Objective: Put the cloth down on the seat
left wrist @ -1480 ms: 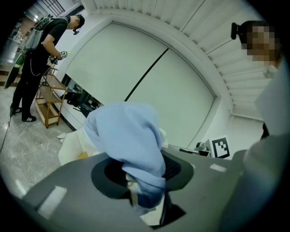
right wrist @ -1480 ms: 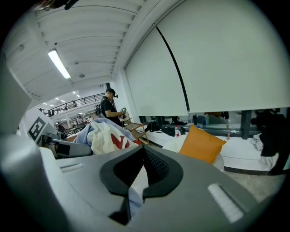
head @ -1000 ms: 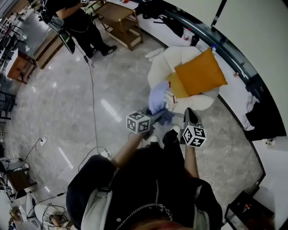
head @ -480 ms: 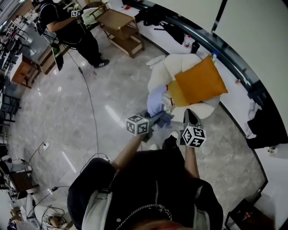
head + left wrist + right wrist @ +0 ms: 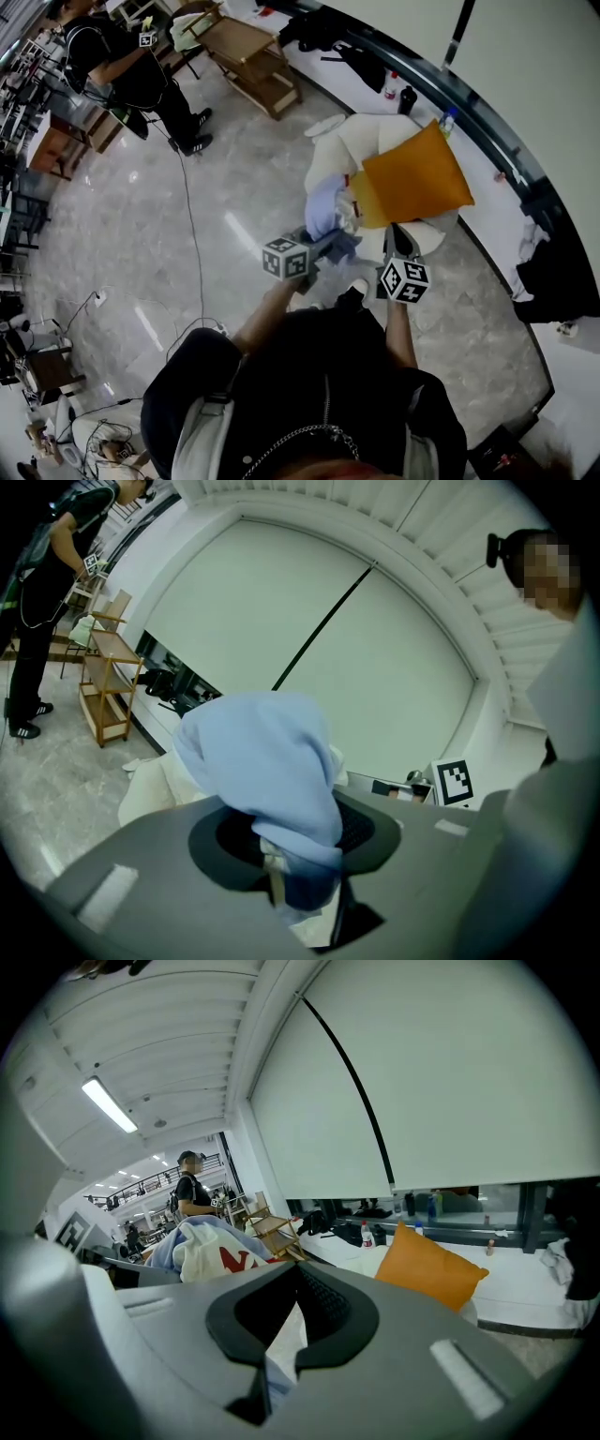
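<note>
Cloth [image 5: 326, 208] is still clamped by left gripper [image 5: 330, 241] and right gripper [image 5: 397, 232], unmoved at armchair [image 5: 373, 137] front edge; release is pending.

Both forearms are reaching forward at frame centre, side by side. The left claw [image 5: 323, 246] is clamping the cloth [image 5: 325, 208], and the right claw [image 5: 397, 240] is pinching it too.

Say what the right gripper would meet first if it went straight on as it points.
Beyond the cloth in its jaws, the right gripper would likely meet the white seat first, the orange cushion just behind; depth is unclear.
</note>
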